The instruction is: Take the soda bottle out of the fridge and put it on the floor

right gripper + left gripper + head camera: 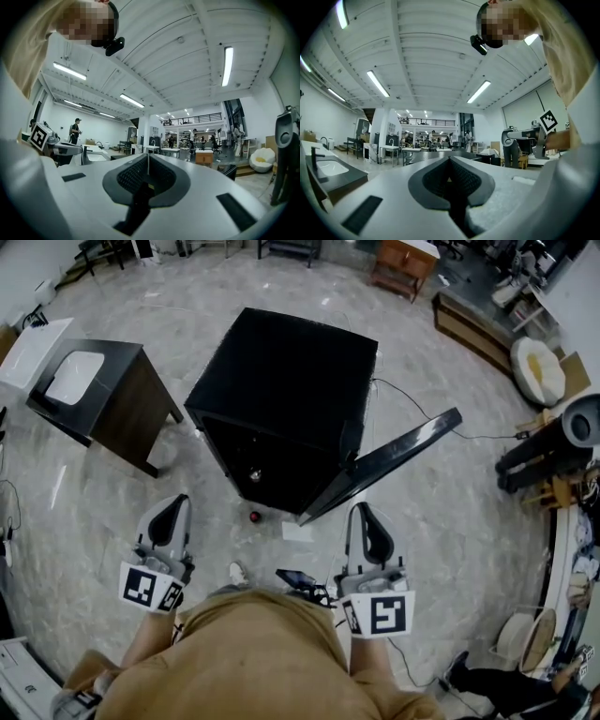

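A black mini fridge (281,381) stands on the floor ahead, its door (384,463) swung open to the right. Its inside is dark; a small shiny round thing (255,474) shows low at the front, and I cannot tell what it is. A small red round thing (254,517) sits on the floor just before the fridge; whether it is the bottle's cap I cannot tell. My left gripper (178,500) (450,159) and right gripper (359,508) (148,157) are held level, short of the fridge, both shut with nothing in them.
A dark cabinet with a white sink (80,381) stands at the left. A white sheet (298,532) lies by the door's foot. A cable (412,401) runs right of the fridge. Black stands (548,456) and a white beanbag (537,367) crowd the right.
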The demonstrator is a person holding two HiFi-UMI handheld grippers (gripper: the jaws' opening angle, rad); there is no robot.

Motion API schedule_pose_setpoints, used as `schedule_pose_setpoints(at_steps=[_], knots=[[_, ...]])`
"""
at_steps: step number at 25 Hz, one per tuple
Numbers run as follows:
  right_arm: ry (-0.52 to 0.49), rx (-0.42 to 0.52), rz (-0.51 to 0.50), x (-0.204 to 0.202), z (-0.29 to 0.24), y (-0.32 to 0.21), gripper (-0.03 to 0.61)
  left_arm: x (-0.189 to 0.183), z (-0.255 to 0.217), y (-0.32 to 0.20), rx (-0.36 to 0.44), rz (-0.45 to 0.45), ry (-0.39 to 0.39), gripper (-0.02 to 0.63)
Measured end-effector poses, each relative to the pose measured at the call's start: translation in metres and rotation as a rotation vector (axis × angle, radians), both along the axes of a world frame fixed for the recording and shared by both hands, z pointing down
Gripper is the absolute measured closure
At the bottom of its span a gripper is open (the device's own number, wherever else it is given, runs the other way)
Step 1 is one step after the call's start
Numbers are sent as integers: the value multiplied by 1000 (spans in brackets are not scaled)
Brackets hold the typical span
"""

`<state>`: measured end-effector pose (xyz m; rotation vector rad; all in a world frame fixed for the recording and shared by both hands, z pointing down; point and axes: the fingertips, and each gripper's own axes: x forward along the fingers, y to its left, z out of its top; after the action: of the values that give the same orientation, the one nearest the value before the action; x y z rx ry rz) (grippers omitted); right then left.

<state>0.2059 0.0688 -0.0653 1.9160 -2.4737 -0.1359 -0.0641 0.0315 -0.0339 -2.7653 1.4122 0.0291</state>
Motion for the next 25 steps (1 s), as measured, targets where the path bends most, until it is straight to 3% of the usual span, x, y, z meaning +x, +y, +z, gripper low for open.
schedule_pose_setpoints(at_steps=[10,25], knots=[[-15,17,79,2,-18,10,575,-37,6,-8,-24,-56,9,612],[36,2,90,-24,-15,6,577,-68,13,4,-45,-77,43,612]])
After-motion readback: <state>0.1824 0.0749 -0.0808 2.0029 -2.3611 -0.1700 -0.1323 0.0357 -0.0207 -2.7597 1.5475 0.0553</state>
